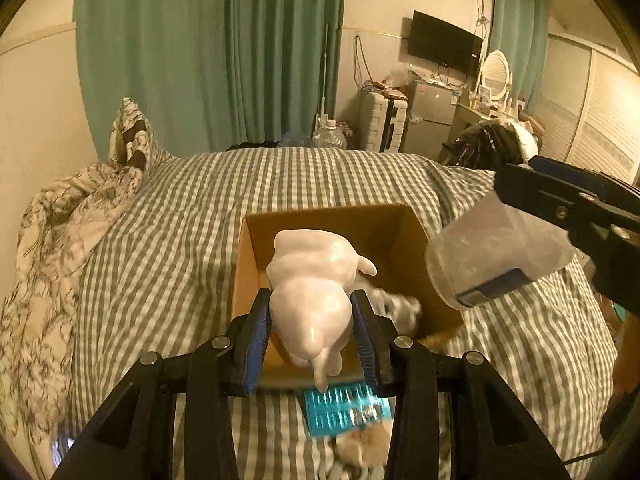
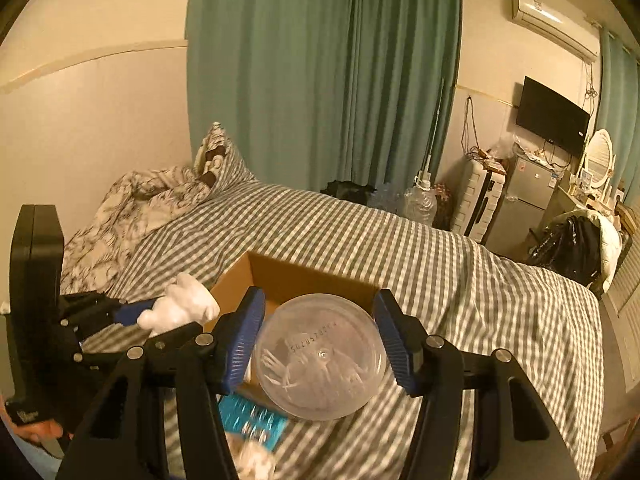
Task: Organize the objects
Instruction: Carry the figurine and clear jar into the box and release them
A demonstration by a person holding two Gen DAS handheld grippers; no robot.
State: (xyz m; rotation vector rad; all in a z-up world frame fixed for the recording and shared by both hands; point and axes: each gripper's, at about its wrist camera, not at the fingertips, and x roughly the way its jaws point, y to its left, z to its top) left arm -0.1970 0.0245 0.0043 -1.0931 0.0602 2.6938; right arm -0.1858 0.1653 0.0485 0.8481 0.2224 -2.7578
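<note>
My left gripper (image 1: 311, 300) is shut on a glossy white animal figurine (image 1: 312, 276), held tilted above the near edge of an open cardboard box (image 1: 400, 232) on the bed. In the right wrist view the figurine (image 2: 180, 308) shows at the left beside the box (image 2: 304, 276). My right gripper (image 2: 318, 300) is shut on a clear round plastic container (image 2: 320, 356) with small pale pieces inside. It hangs in the air near the box's right corner, where the left wrist view shows the container (image 1: 500, 256). Something pale and blurred (image 1: 396, 304) lies inside the box.
The box sits on a bed with a grey-and-white checked cover (image 1: 180, 240). A teal blister pack (image 1: 344, 408) and a fluffy pale item (image 1: 360, 452) lie on the near side. A crumpled patterned duvet (image 1: 48, 260) lies at the left. Furniture stands beyond the bed.
</note>
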